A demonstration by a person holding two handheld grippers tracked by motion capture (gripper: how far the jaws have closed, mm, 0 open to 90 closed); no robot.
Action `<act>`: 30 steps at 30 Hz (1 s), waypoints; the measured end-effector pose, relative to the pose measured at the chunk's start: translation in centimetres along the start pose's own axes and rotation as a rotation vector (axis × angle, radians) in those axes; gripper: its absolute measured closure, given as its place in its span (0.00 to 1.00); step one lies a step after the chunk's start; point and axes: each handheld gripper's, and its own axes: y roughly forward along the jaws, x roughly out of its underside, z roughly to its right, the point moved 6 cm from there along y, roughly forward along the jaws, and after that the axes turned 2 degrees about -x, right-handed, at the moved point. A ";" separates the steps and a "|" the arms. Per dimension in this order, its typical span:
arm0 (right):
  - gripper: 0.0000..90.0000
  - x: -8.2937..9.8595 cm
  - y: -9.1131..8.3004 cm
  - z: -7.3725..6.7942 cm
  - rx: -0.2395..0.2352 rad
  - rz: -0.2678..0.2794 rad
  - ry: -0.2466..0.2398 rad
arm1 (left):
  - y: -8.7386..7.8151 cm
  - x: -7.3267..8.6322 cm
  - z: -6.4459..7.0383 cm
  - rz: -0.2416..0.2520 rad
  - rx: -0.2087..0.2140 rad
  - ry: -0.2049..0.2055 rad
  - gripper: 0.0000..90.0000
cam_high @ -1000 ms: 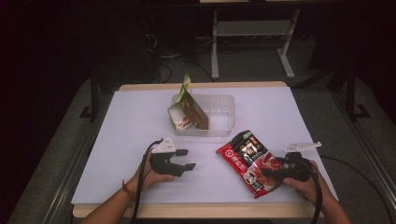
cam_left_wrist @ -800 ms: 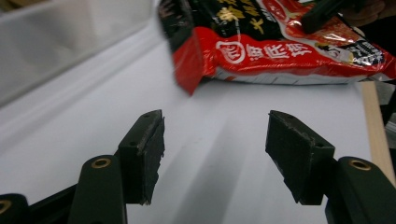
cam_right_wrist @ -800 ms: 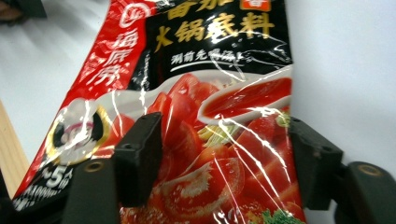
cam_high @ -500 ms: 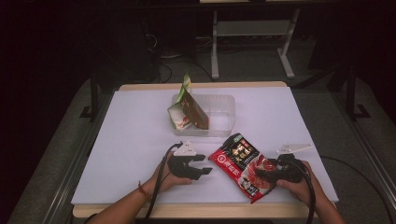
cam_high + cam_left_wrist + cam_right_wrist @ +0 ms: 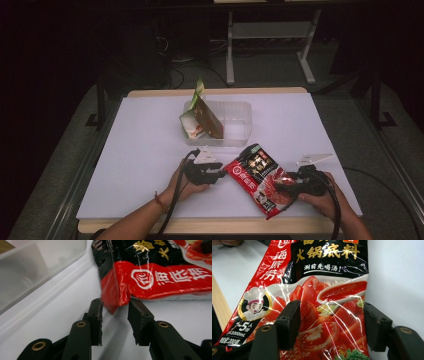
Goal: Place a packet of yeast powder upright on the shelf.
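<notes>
A red and black soup-base pouch (image 5: pixel 256 176) lies flat on the white table (image 5: pixel 140 150), near the front edge. My left gripper (image 5: pixel 220 175) is at the pouch's left corner. In the left gripper view its jaws stand open around that red corner (image 5: pixel 111 305) without pinching it, the gripper (image 5: pixel 114 315) low over the table. My right gripper (image 5: pixel 281 184) is over the pouch's lower right end. In the right gripper view it (image 5: pixel 332 327) is open wide and straddles the pouch (image 5: pixel 322 285), the printed tomato picture between the jaws.
A clear plastic tub (image 5: pixel 237 120) stands behind the pouch at mid-table, with a green, white and brown packet (image 5: pixel 200 117) leaning in its left end. The tub's wall (image 5: pixel 37 270) is close on the left in the left gripper view. The table's wooden front edge (image 5: pixel 222 312) is near.
My left gripper has moved right to the pouch's corner. The right gripper has slid left onto the pouch's lower end, and the pouch has shifted slightly left and toward the front.
</notes>
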 end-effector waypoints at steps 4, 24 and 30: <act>0.41 0.0 0.3 -0.4 -0.010 -0.001 0.014 | 0.4 -0.1 0.1 -0.027 -0.001 0.023 0.72; 0.41 -0.9 2.3 -2.8 -0.077 0.031 -0.015 | -1.4 -0.3 -3.0 0.142 0.112 -0.249 0.81; 0.42 -1.0 2.4 -2.8 -0.082 0.057 0.009 | -1.8 -0.5 -3.2 0.199 0.241 -0.321 0.72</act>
